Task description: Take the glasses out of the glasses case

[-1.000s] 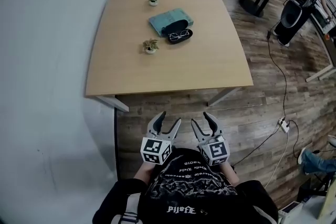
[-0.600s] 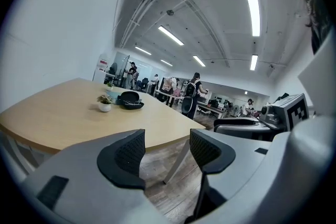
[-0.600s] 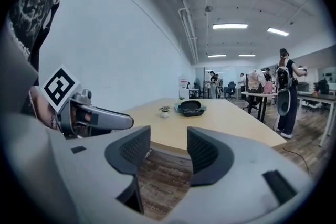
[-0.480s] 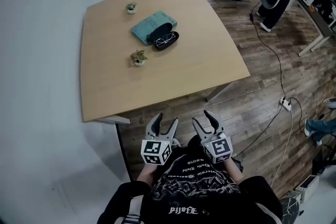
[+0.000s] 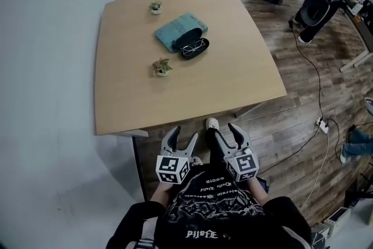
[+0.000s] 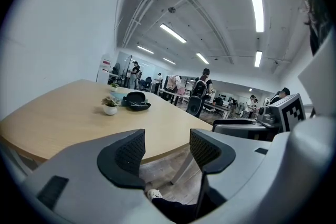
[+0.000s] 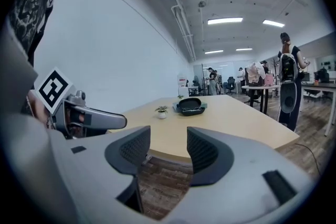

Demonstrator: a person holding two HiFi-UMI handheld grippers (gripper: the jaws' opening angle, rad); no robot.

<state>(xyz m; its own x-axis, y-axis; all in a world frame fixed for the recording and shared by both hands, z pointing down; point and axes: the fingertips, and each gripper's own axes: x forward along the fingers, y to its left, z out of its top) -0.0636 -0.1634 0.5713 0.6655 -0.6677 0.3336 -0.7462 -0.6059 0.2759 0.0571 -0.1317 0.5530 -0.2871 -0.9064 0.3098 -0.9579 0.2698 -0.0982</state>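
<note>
Plainly both sit idle: the left tongs and right tongs hang side by side at the person's waist, jaws apart with nothing between them, short of the tabletop's near edge. Straight ahead, well apart on the far half, lies the open glasses case, glasses inside, its long axis slanting crosswise, against a teal cloth. Neither hand looks clearly nearer.
</note>
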